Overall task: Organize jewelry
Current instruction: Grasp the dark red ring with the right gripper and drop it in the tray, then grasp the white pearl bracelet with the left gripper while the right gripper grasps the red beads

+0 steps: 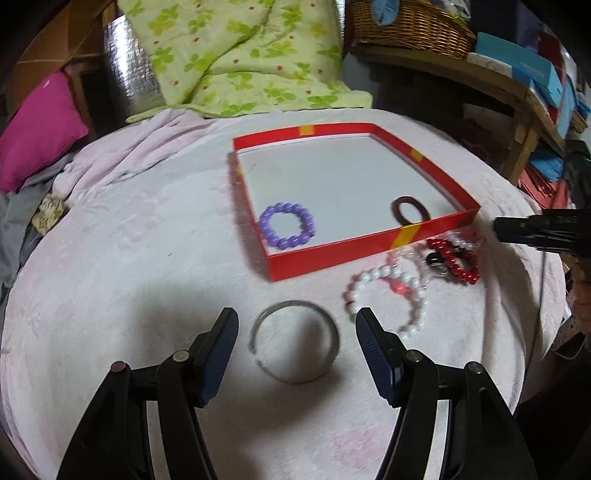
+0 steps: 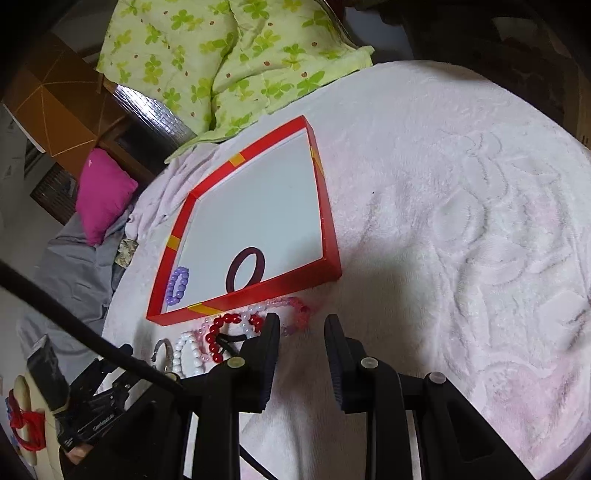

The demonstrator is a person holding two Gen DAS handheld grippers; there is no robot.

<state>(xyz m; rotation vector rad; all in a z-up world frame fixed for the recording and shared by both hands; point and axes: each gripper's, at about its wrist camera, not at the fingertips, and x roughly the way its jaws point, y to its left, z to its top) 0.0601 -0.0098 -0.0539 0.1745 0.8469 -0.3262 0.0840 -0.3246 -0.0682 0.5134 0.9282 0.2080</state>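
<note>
A silver bangle [image 1: 291, 304] lies on the white blanket between the fingers of my left gripper [image 1: 297, 325]. That gripper is open and its pads stand clear of the bangle on both sides. Beyond it sits a red-walled tray [image 1: 369, 247] holding a purple bead bracelet [image 1: 263, 225] and a dark hair tie [image 1: 397, 206]. A white bead bracelet [image 1: 373, 275] and a red bead bracelet [image 1: 461, 273] lie in front of the tray. My right gripper [image 2: 302, 325] stands narrowly open over bare blanket, with a pink bead bracelet [image 2: 299, 306] just past its left fingertip.
A green patterned quilt [image 1: 240, 55] and a magenta pillow [image 1: 40, 125] lie behind the tray. A wicker basket [image 1: 410, 26] and blue boxes [image 1: 532, 70] sit on a wooden shelf at the back right. The blanket [image 2: 461, 221] spreads wide to the right of the tray.
</note>
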